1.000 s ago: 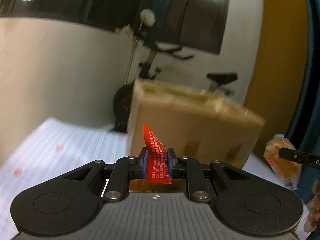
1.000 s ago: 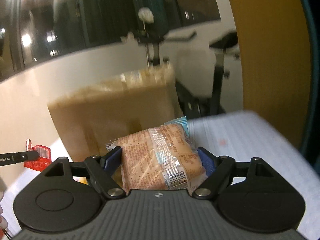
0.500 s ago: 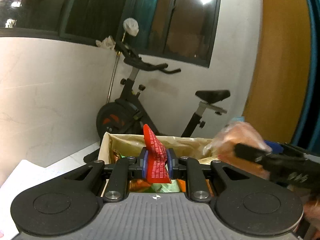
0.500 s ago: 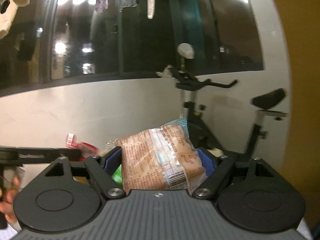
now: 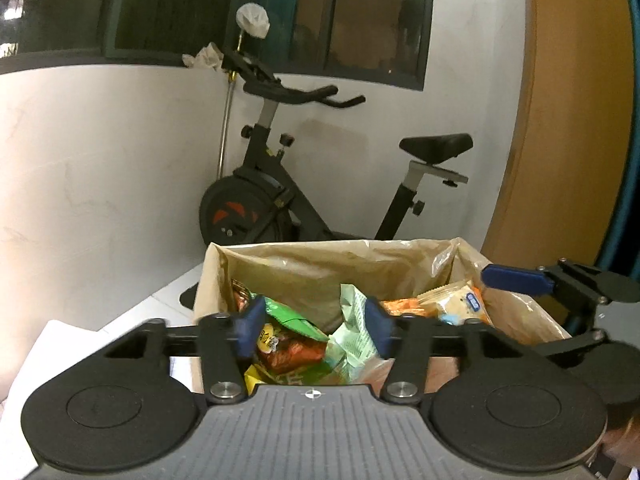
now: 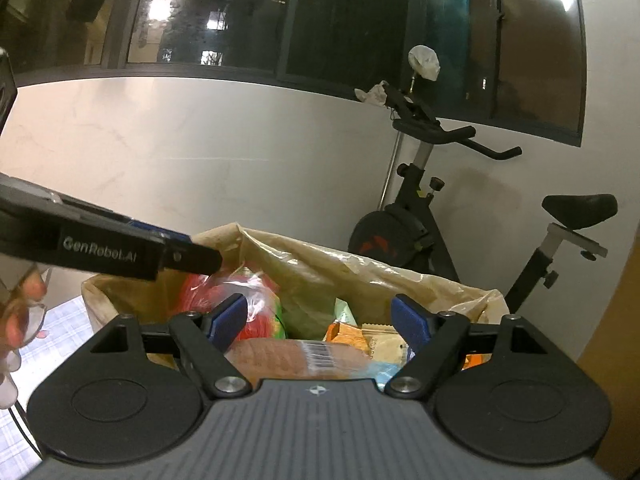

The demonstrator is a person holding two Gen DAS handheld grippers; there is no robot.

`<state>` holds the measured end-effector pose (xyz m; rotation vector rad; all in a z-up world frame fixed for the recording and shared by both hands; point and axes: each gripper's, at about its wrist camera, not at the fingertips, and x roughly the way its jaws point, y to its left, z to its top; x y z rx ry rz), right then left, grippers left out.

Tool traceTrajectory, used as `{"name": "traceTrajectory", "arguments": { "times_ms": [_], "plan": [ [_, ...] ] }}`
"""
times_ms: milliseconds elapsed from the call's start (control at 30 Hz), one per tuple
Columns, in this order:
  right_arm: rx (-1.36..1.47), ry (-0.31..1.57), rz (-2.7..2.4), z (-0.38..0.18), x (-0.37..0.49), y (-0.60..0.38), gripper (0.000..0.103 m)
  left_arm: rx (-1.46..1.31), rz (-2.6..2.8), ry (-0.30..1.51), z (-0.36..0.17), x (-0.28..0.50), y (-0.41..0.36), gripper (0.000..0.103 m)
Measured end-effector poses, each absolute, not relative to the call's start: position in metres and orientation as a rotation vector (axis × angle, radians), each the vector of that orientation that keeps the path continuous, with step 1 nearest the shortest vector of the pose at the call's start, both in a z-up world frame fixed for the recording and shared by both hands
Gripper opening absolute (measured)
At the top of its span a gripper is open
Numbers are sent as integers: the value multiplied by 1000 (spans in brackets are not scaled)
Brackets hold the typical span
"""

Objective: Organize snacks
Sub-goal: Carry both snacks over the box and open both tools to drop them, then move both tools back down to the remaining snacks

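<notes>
Both claws have swung over the lined box (image 5: 320, 264); the left claw (image 5: 312, 326) has just opened, empty, its red packet (image 6: 192, 294) dropped. The right claw (image 6: 320, 322) stands wide, with the bread packet (image 6: 296, 356) seemingly loose below; next comes fetching more snacks.

Cardboard box (image 5: 516, 312) sits on the table (image 5: 120, 320), lined with a plastic bag (image 5: 320, 264). Snack packets (image 5: 292, 344) lie piled inside, filling the lower part. Exercise bike (image 5: 280, 200) stands behind the box, against the wall (image 5: 100, 160); window (image 6: 340, 20) runs above the wall. A door (image 5: 568, 120) is to the right of the bike.

Left gripper (image 5: 312, 326) is above the near left part of the box; right gripper (image 6: 320, 320) is above its near right part, beside the left one. A bread packet (image 6: 292, 358) lies below the right gripper, on top of the pile.
</notes>
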<state>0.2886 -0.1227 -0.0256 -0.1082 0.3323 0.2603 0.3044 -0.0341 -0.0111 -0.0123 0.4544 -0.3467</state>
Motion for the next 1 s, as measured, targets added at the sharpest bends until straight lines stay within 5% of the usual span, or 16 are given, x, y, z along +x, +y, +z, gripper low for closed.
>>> {"name": "traceTrajectory", "arguments": {
  "times_ms": [500,1000],
  "plan": [
    [149,236,140,-45,178,-180,82,-15,-246,457,-38,234,50,59],
    [204,480,183,-127,167,-158,72,-48,-199,680,-131,223,75,54]
  ]
}}
